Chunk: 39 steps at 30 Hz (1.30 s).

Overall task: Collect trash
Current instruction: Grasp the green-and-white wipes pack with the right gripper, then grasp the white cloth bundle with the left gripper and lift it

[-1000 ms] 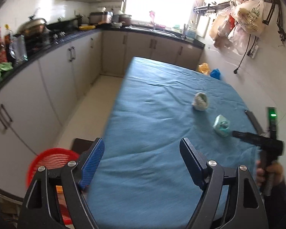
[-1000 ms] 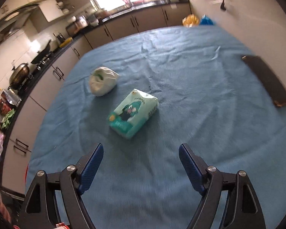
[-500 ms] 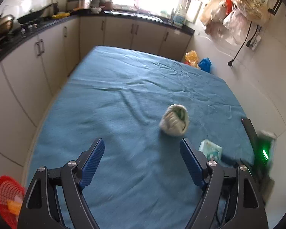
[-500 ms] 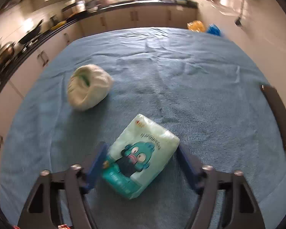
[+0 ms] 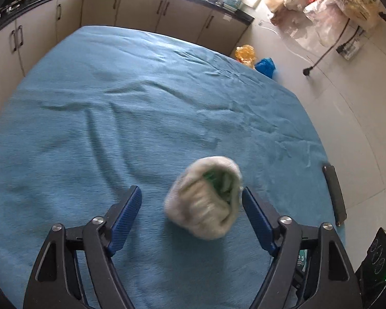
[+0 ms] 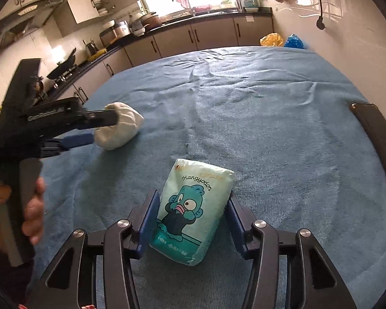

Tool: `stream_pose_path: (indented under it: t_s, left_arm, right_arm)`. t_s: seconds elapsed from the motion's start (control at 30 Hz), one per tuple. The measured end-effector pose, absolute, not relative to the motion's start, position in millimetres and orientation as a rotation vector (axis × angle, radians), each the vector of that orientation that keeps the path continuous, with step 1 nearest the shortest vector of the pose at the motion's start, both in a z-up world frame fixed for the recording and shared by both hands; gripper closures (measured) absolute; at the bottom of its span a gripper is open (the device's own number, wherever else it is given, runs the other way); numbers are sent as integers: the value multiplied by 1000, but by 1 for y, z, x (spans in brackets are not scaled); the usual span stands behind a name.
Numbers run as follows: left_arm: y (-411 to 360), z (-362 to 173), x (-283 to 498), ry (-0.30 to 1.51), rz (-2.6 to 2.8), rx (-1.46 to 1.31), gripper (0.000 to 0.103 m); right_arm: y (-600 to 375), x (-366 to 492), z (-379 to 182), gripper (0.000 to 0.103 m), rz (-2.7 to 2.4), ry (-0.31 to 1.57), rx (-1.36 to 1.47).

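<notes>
Two hand-held grippers, left (image 5: 191, 207) straddling wad (image 5: 204, 197), right (image 6: 191, 217) flanking packet (image 6: 193, 206)

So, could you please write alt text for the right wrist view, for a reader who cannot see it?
The right gripper has been closing, its blue fingers flanking a teal tissue pack on a blue tablecloth. To the left, the left gripper reaches a crumpled white wad, with kitchen counters behind.

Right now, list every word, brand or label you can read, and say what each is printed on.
"Hangyodon": on the tissue pack, above its cartoon fish.
Small white print along the pack's bottom edge: too small to read.
Embossed lettering on the left gripper body: too blurred to read.
Nothing else is legible.
</notes>
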<state>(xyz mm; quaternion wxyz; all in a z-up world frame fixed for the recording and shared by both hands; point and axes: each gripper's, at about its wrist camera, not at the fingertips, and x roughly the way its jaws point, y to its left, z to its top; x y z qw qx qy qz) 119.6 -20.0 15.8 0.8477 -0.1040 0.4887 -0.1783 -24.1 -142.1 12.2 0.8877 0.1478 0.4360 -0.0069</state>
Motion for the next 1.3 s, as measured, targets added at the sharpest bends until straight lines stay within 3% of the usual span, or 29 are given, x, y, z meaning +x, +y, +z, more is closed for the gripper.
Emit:
stream_pose_path:
  t_s: [0.03, 0.07, 0.17, 0.3, 0.57, 0.67, 0.83, 1.07, 1.3]
  left_arm:
    - [-25, 14, 119, 1034, -382, -200, 52]
    - [-29, 12, 119, 1046, -394, -188, 61]
    - [-34, 15, 109, 1024, -373, -166, 67]
    - [-29, 30, 86, 1020, -360, -170, 68]
    - [19, 61, 16, 999, -321, -246, 67]
    - [44, 66, -14, 967, -265, -281, 67]
    - [87, 72, -54, 929, -191, -349, 67]
    - [140, 77, -101, 884, -57, -312, 66]
    - [189, 72, -135, 853, 7, -339, 66]
  right_arm:
    - [-143, -24, 12, 50, -9, 904, 316]
    - [-144, -24, 12, 50, -5, 903, 322]
    - [-144, -24, 11, 59, 6, 900, 325]
    - [-145, -23, 11, 68, 24, 893, 335]
    - [-143, -28, 13, 71, 41, 872, 327]
    - [-145, -25, 10, 65, 48, 890, 350]
    - [-140, -24, 11, 44, 67, 896, 326]
    - [-102, -23, 13, 43, -32, 964, 106]
    - [-76, -29, 18, 67, -27, 990, 55]
